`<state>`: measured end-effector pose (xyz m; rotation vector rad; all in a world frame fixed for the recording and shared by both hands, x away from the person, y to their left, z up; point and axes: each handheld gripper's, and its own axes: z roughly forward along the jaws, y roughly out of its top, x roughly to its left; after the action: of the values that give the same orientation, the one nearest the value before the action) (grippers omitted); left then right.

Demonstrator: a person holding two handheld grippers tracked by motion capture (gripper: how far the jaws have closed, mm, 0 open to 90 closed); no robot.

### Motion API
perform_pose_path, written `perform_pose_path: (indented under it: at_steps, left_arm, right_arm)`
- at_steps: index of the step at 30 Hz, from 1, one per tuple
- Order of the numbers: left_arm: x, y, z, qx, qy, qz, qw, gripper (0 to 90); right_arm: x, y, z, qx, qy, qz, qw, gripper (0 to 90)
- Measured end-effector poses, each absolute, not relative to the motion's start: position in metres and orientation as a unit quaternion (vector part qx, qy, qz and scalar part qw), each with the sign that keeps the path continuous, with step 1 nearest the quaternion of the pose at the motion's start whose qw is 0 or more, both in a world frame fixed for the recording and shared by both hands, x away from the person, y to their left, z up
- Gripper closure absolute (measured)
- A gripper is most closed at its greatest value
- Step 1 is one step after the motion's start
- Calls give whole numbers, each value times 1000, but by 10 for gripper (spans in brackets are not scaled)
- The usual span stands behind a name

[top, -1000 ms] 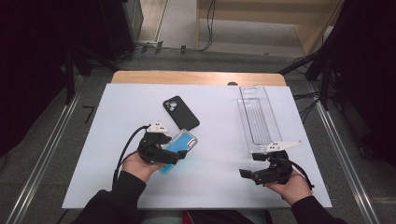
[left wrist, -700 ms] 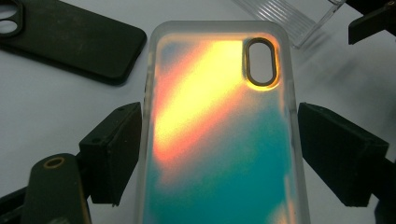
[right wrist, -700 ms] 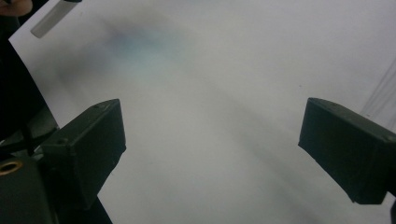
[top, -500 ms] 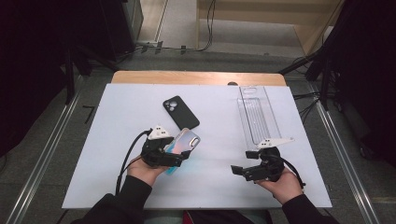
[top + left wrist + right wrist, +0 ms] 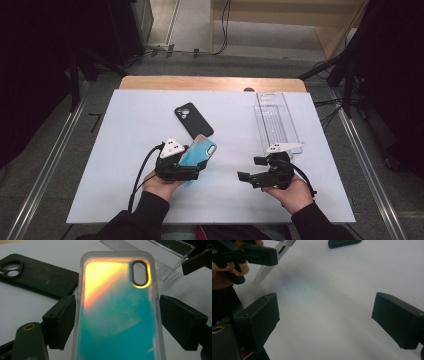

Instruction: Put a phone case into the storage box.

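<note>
White rectangular table top (image 5: 125,150) spread across the high view, wooden strip along its far edge. Clear ribbed plastic tray (image 5: 276,120) lying long-ways at the far right part of that surface, its near end just beyond the right hand; seen again as a transparent slab (image 5: 160,257) at the top of the left gripper view. Matte black phone case (image 5: 193,120) lying flat, camera holes up, near the table's middle, just beyond the left hand; also at the upper left (image 5: 37,277) of the left gripper view. Translucent phone case with an iridescent teal-to-orange back (image 5: 198,152) raised off the table near the front left, tilted, its camera cut-out end pointing away from the person. Left gripper (image 5: 187,167) clamped on the long edges of that case, black pads pressed against both frosted sides (image 5: 117,315). Right gripper (image 5: 250,176) held above bare table at the front right, pointing toward the left hand, jaws spread wide with nothing between them (image 5: 324,322).
</note>
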<state>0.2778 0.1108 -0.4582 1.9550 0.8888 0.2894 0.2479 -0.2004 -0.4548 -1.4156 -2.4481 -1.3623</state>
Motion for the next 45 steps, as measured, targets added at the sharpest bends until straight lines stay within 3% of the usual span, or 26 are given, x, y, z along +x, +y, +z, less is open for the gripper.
perform_pose_path:
  at_steps: [14, 34, 36, 41, 45]
  left_arm:
    - [269, 104, -460, 783, 356, 161, 485, 170]
    - [259, 99, -462, 758, 352, 181, 519, 170]
    - [258, 98, -463, 757, 353, 181, 519, 170]
    - [256, 98, -462, 753, 350, 189, 524, 170]
    - [255, 97, -462, 752, 350, 189, 526, 170]
  right_arm:
    - [261, -180, -444, -454, -769, -450, 2, 64]
    - [280, -152, -424, -453, -745, -490, 8, 67]
    - [281, -150, -423, -451, -746, -490, 10, 168]
    - [287, -145, -422, -456, -740, -494, 21, 175]
    - [291, -145, -423, -470, -727, -499, 41, 248]
